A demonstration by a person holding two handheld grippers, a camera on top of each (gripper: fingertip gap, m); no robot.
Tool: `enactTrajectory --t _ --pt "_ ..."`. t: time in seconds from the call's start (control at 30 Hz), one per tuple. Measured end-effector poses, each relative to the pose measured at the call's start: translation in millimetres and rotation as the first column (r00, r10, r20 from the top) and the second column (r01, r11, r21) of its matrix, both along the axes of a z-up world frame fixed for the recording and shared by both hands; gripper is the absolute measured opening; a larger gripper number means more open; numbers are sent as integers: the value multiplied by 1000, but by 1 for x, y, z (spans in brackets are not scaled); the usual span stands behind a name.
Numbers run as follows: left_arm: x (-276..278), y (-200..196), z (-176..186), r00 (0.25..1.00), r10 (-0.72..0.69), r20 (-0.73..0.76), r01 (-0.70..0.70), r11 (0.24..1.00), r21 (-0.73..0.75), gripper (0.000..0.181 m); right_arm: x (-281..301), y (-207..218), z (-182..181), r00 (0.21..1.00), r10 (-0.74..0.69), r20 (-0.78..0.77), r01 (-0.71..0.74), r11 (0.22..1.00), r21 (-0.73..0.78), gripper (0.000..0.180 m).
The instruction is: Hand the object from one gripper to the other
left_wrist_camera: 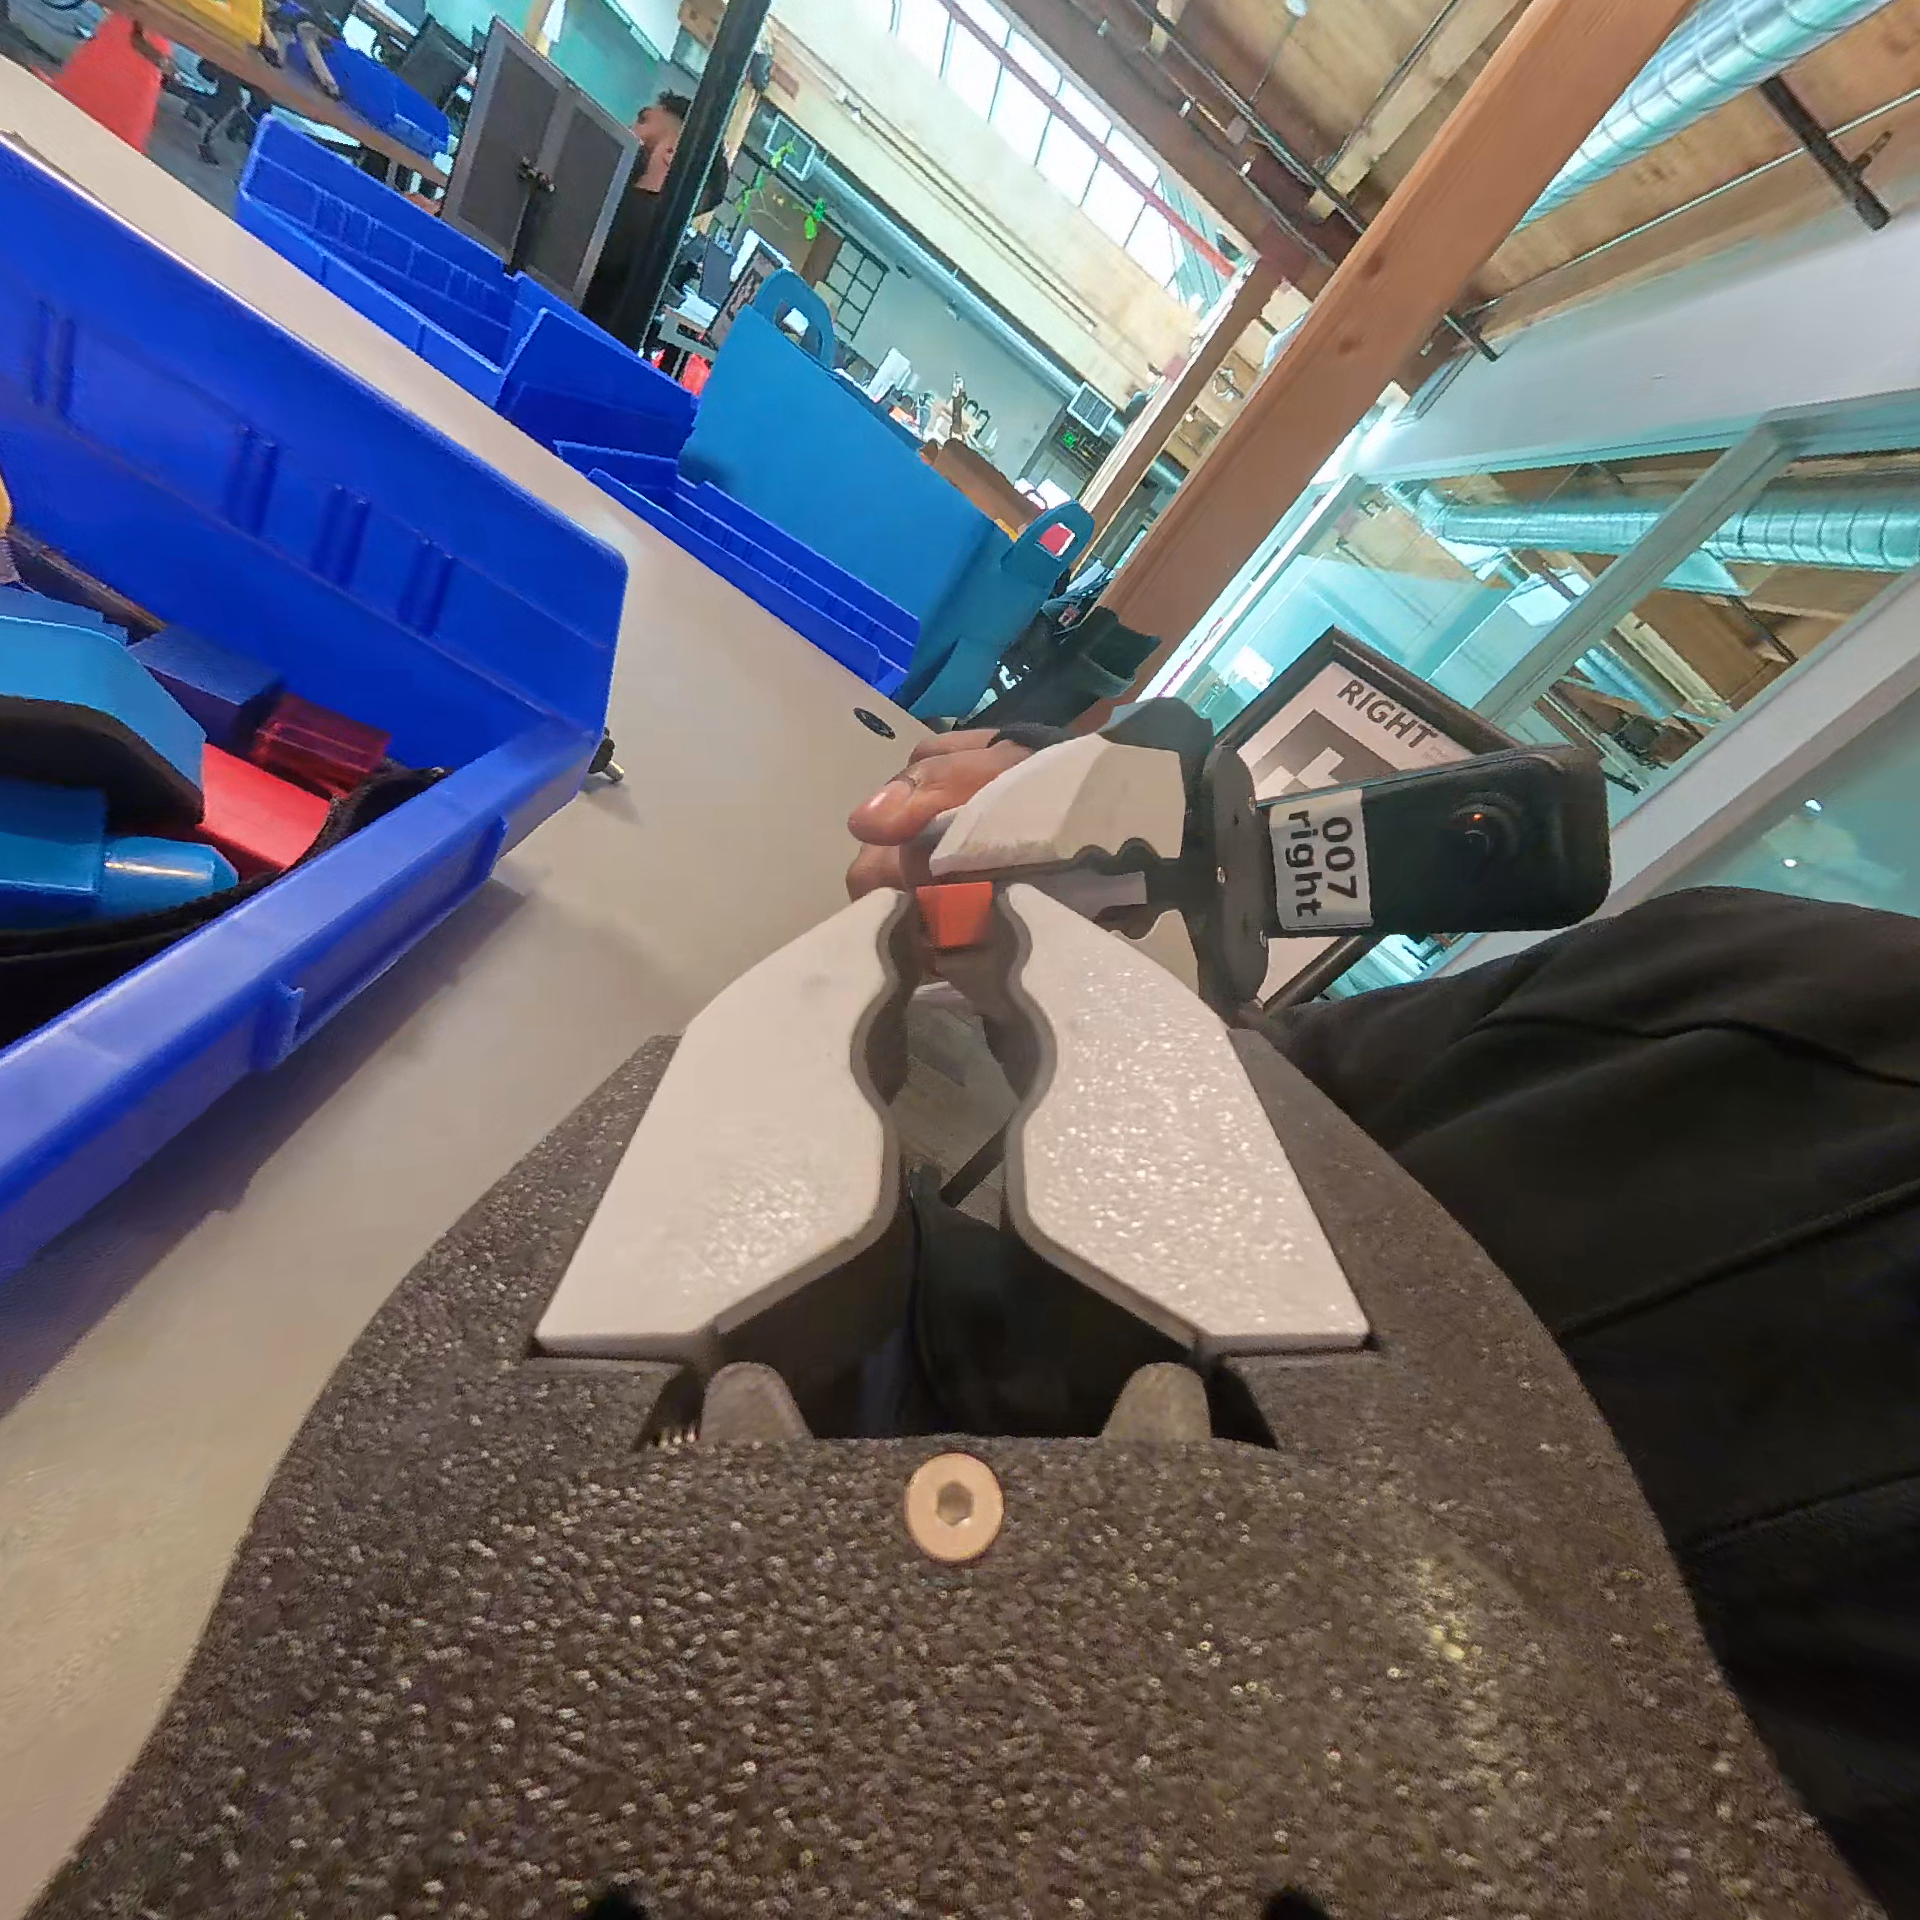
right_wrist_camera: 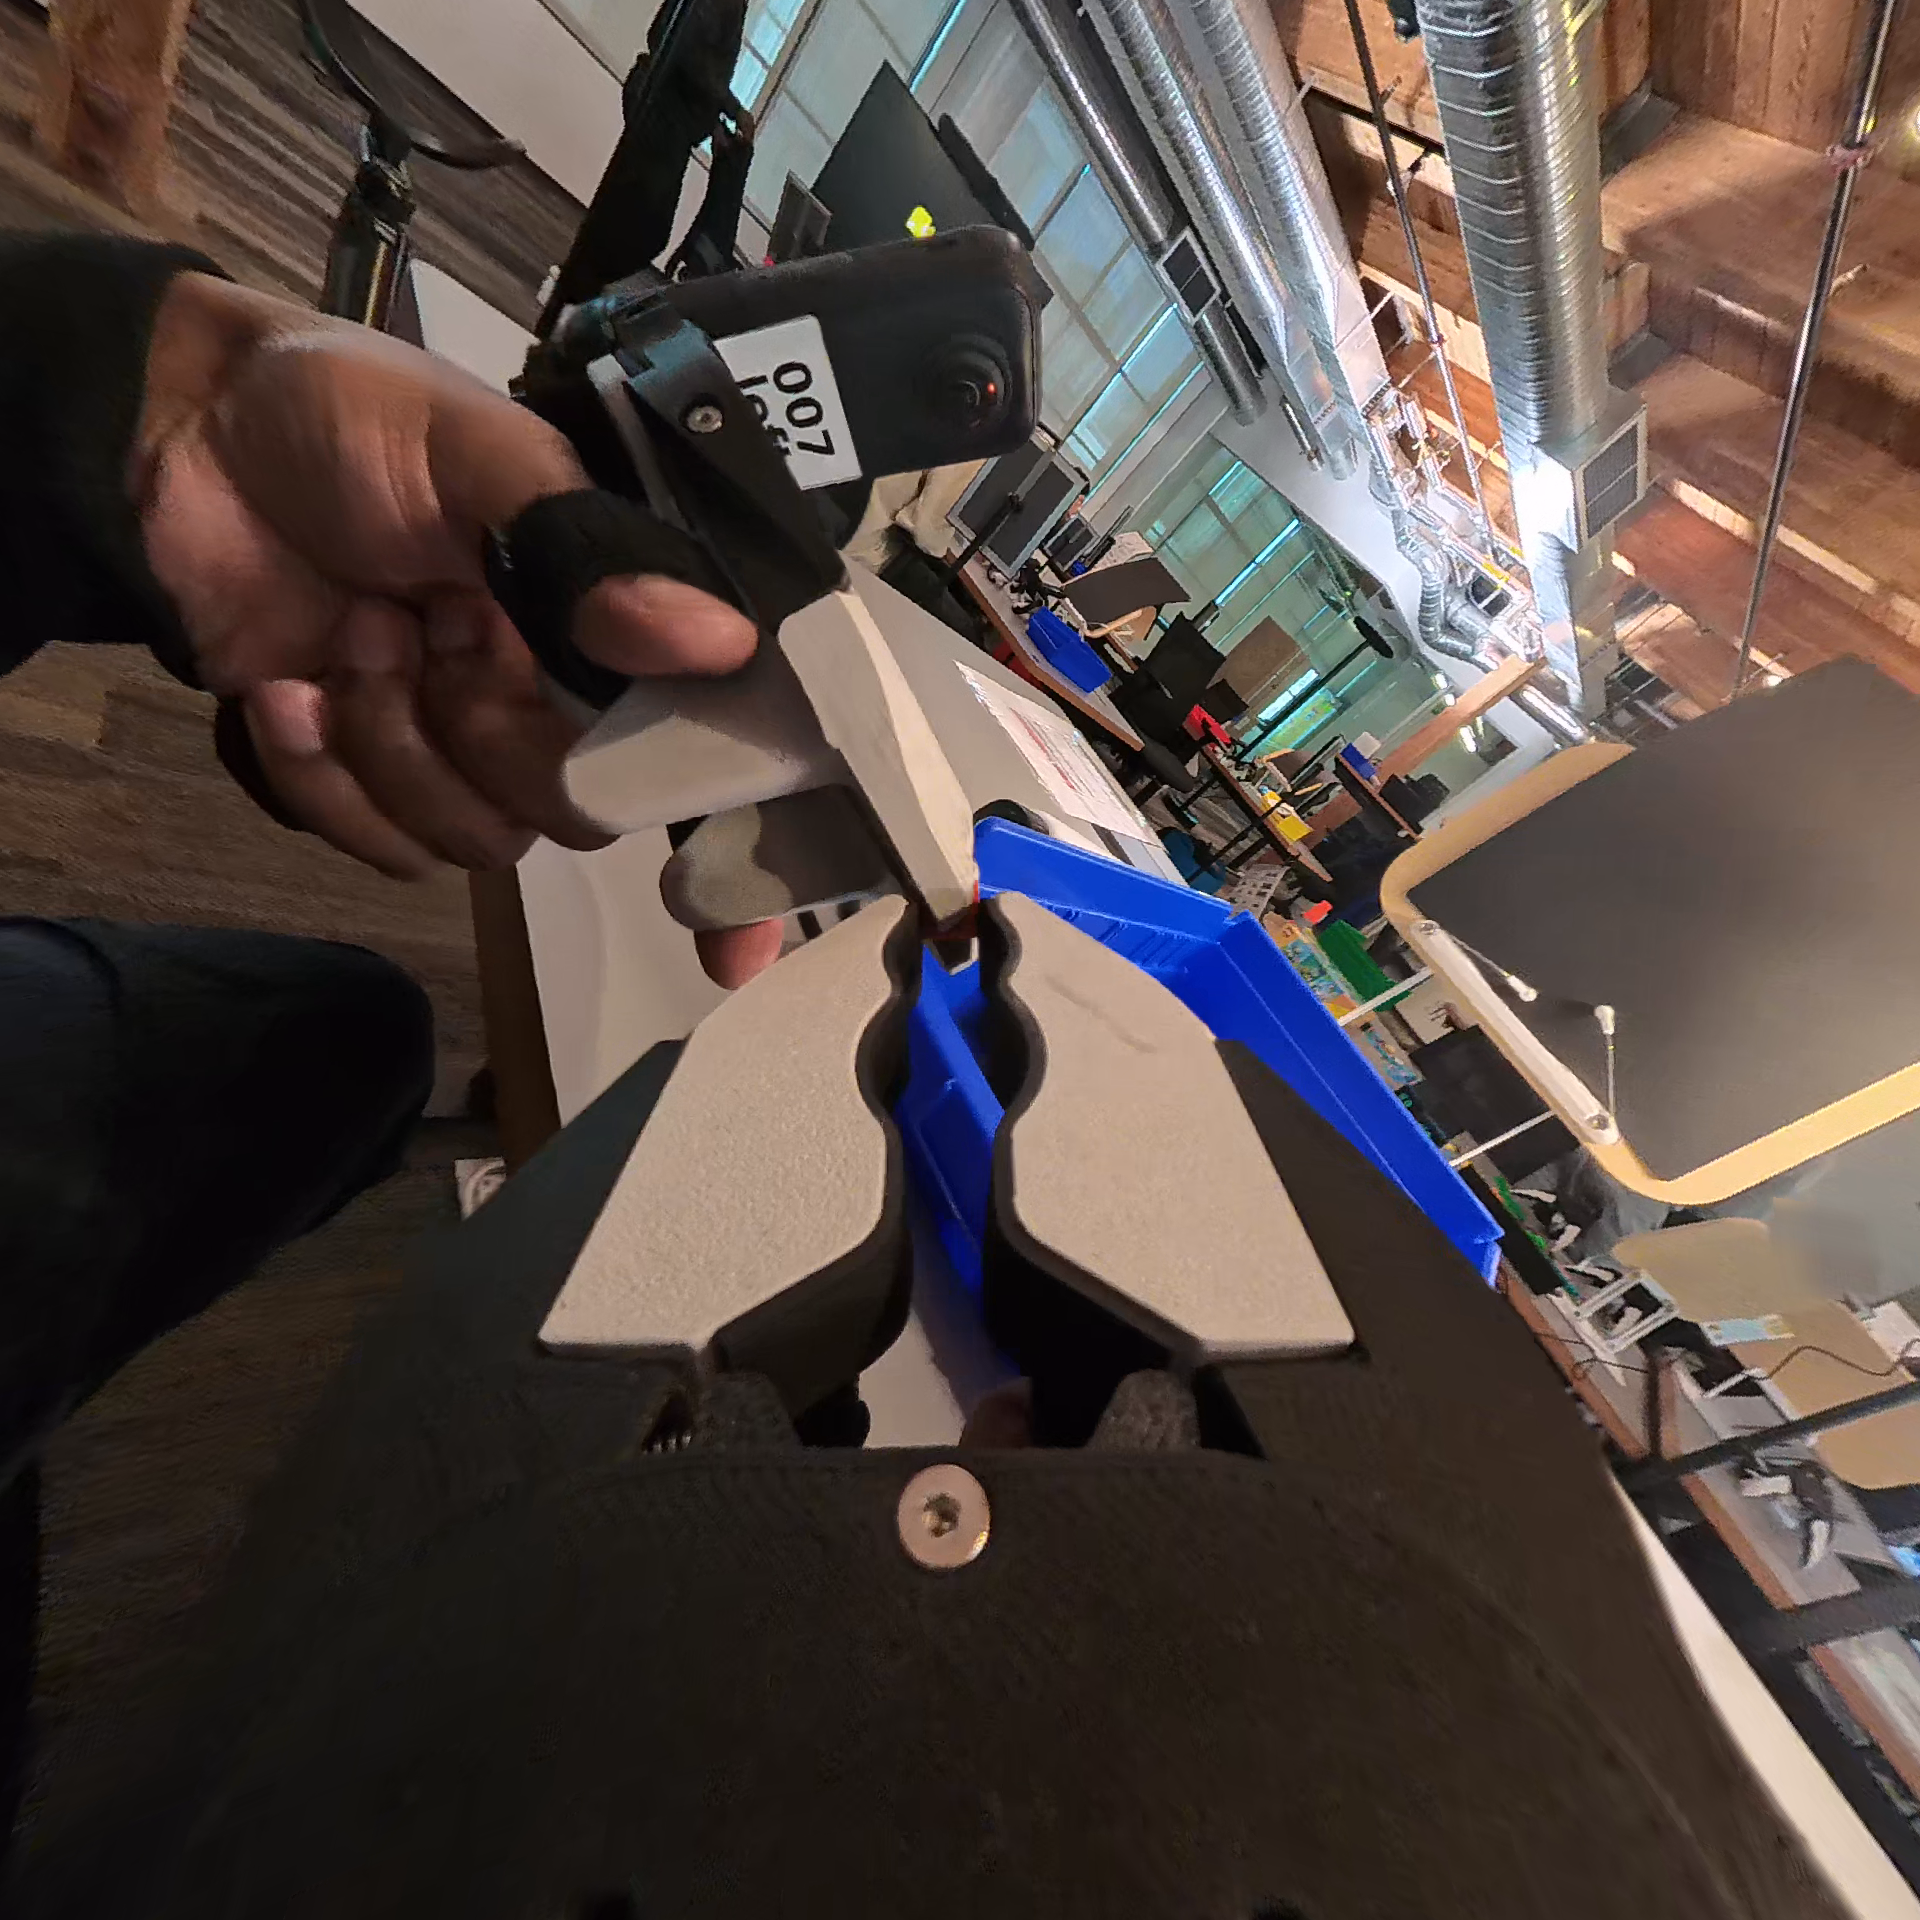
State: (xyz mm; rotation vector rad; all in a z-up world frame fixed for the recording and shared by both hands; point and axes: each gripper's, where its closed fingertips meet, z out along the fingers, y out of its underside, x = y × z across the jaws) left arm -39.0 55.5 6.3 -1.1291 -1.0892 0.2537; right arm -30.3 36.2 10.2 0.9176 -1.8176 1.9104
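A small orange block (left_wrist_camera: 951, 914) sits between the tips of my left gripper (left_wrist_camera: 954, 906), which is shut on it. My right gripper (left_wrist_camera: 940, 868) comes in from the right in the left wrist view and closes on the same block from above, a hand behind it. In the right wrist view my right gripper (right_wrist_camera: 951, 935) has its tips close together around a thin sliver of the orange block (right_wrist_camera: 948, 934). The white fingers (right_wrist_camera: 883, 758) of the left gripper cover most of the block there. Both grippers meet above the table's edge.
A large blue bin (left_wrist_camera: 312, 623) with several blue and red blocks stands on the grey table (left_wrist_camera: 727, 707) to the left; it also shows in the right wrist view (right_wrist_camera: 1195, 987). More blue bins (left_wrist_camera: 436, 260) sit farther back. The person's dark clothing (left_wrist_camera: 1610, 1195) fills the right. My two grippers' fingertips are within a few centimetres of each other.
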Motion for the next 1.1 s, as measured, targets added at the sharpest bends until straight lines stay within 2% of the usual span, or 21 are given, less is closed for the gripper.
enactTrajectory --t 0.13,0.27,0.37,0.57,0.7,1.0,1.1 --pt "-1 -2 4 996 28 -85 -34 997 -71 14 -1 0 3 997 4 78 -5 1000 12 16" --pt "3 -13 17 965 111 -239 -158 969 -190 13 -3 3 8 953 51 299 -77 994 78 24" --pt "6 -25 26 922 176 -346 -276 924 -264 13 -6 4 14 866 86 493 -155 983 100 25" --pt "13 -32 45 808 232 -541 -477 797 -371 13 -17 1 22 600 104 793 -289 953 94 24" --pt "19 -25 52 757 203 -622 -547 718 -431 13 -19 2 23 538 88 838 -304 948 96 24" --pt "16 -23 40 762 161 -627 -568 632 -528 13 -9 6 25 431 96 897 -392 916 91 24" --pt "15 -26 38 756 159 -635 -593 577 -561 13 -10 5 26 411 90 907 -406 909 94 24"
